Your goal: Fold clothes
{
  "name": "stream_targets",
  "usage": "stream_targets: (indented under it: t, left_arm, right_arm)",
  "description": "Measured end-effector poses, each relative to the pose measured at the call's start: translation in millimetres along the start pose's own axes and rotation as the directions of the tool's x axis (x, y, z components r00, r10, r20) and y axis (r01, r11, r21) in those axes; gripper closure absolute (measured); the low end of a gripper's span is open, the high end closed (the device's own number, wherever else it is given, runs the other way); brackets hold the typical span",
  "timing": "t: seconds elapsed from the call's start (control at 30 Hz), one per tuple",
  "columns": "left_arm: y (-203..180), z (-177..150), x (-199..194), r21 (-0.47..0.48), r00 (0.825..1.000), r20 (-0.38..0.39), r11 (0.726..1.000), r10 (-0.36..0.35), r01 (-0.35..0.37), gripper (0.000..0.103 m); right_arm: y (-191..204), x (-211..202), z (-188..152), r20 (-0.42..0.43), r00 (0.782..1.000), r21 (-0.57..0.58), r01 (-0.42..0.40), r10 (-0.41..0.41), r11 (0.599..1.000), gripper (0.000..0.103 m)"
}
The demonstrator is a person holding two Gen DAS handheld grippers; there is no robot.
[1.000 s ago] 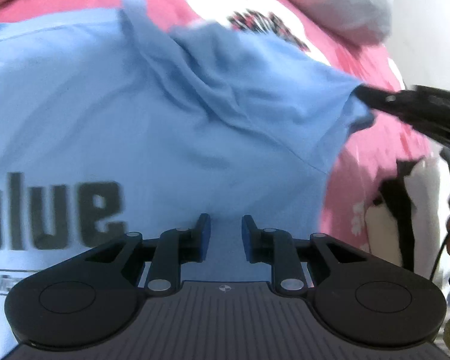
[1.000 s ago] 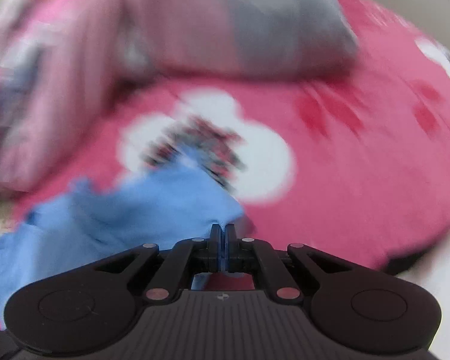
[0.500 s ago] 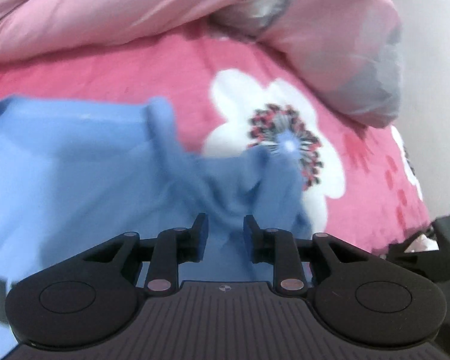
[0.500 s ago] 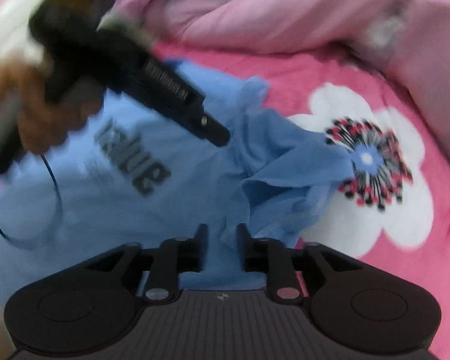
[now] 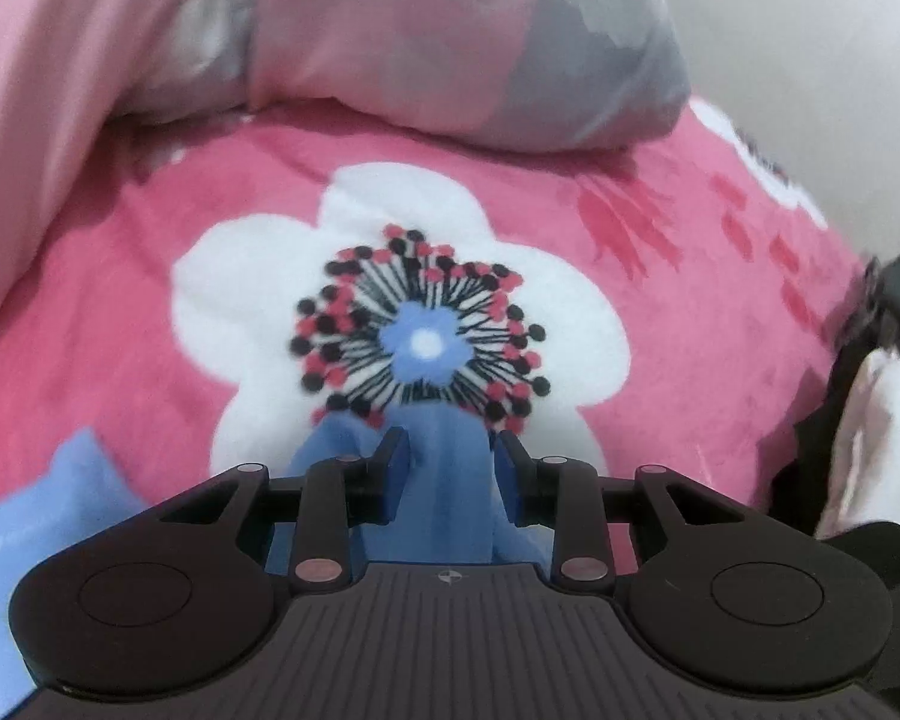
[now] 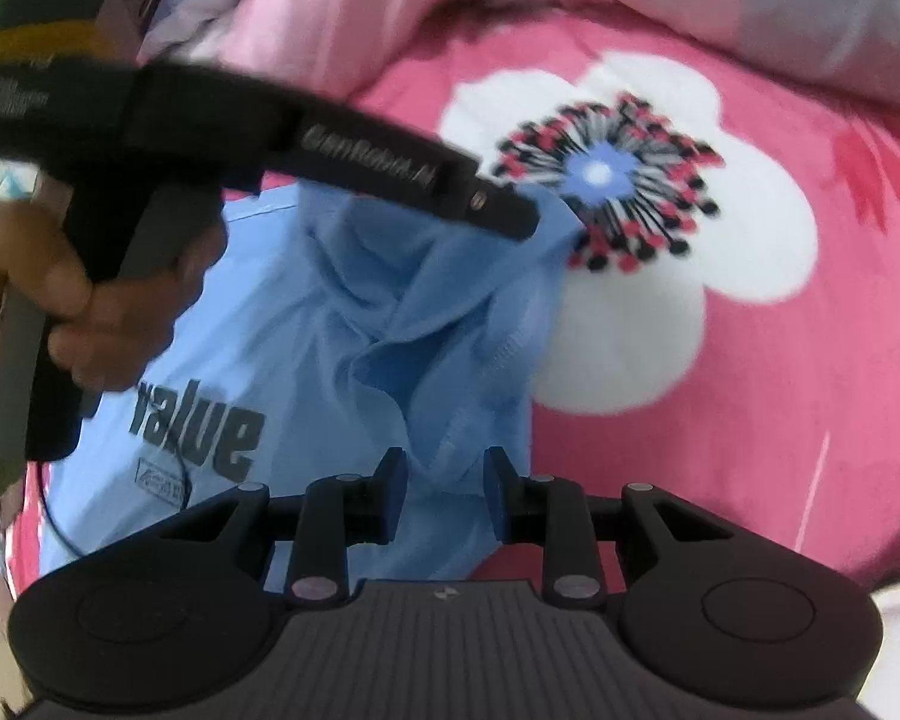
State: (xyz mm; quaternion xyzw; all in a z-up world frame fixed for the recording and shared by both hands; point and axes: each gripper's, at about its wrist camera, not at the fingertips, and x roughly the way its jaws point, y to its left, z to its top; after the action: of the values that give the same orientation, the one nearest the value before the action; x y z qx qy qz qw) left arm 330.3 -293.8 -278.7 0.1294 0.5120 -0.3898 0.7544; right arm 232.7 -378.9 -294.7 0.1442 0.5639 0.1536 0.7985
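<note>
A light blue T-shirt (image 6: 306, 324) with a dark "value" print lies on a pink flowered blanket (image 6: 780, 420). Its rumpled sleeve reaches toward the white flower (image 6: 624, 276). My left gripper (image 5: 450, 456) is at the sleeve's end, jaws opening, with a ridge of the blue T-shirt (image 5: 444, 498) between the fingers. From the right wrist view, the left gripper (image 6: 510, 216) points down at that sleeve tip, held by a person's hand (image 6: 90, 300). My right gripper (image 6: 444, 468) hovers open over the bunched sleeve fabric nearer the shirt's side, gripping nothing.
A pink and grey quilt (image 5: 450, 48) is piled along the far side of the blanket (image 5: 120, 300). A black and white item (image 5: 870, 432) lies at the right edge. A thin cable (image 6: 54, 516) hangs below the hand.
The left gripper swept from over the shirt's print to the sleeve tip by the flower. The right gripper, shut on the sleeve a second ago, has opened and let it drop.
</note>
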Motion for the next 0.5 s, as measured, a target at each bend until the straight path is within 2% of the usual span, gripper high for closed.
stream_targets:
  t: [0.1,0.17,0.23,0.27,0.3,0.4,0.5]
  left_arm:
    - [0.2,4.5,16.3,0.033,0.998,-0.039,0.999,0.04,-0.039,0.075]
    - [6.6,5.1,22.7,0.014,0.998,-0.05,0.999,0.038,-0.038,0.092]
    - [17.6,5.4,17.2,-0.05,1.0,-0.025,0.999,0.002,-0.003,0.095]
    - [23.7,5.2,13.0,-0.087,1.0,-0.007,0.996,-0.02,0.019,0.096]
    - [30.2,4.4,8.0,-0.124,0.999,0.012,0.991,-0.044,0.046,0.096]
    - [48.3,1.3,-2.4,-0.223,0.993,0.054,0.968,-0.103,0.113,0.097]
    - [56.2,-1.4,-4.9,-0.252,0.993,0.057,0.961,-0.104,0.115,0.097]
  right_arm:
    - [-6.2,1.2,-0.6,0.01,1.0,0.082,-0.009,0.008,0.997,0.073]
    - [-5.6,2.0,-2.3,0.018,1.0,0.098,-0.014,0.012,0.995,0.075]
    - [-2.3,1.7,-2.3,0.028,1.0,0.096,-0.011,0.008,0.995,0.078]
    - [0.1,0.4,-2.3,0.036,0.999,0.092,-0.012,0.009,0.996,0.085]
    - [1.2,-0.8,-2.7,0.04,0.999,0.092,-0.017,0.013,0.996,0.087]
    - [0.3,-1.7,-3.9,0.042,0.999,0.112,-0.024,0.019,0.993,0.087]
    - [-6.1,2.4,-2.6,0.04,0.999,0.154,-0.012,0.006,0.988,0.086]
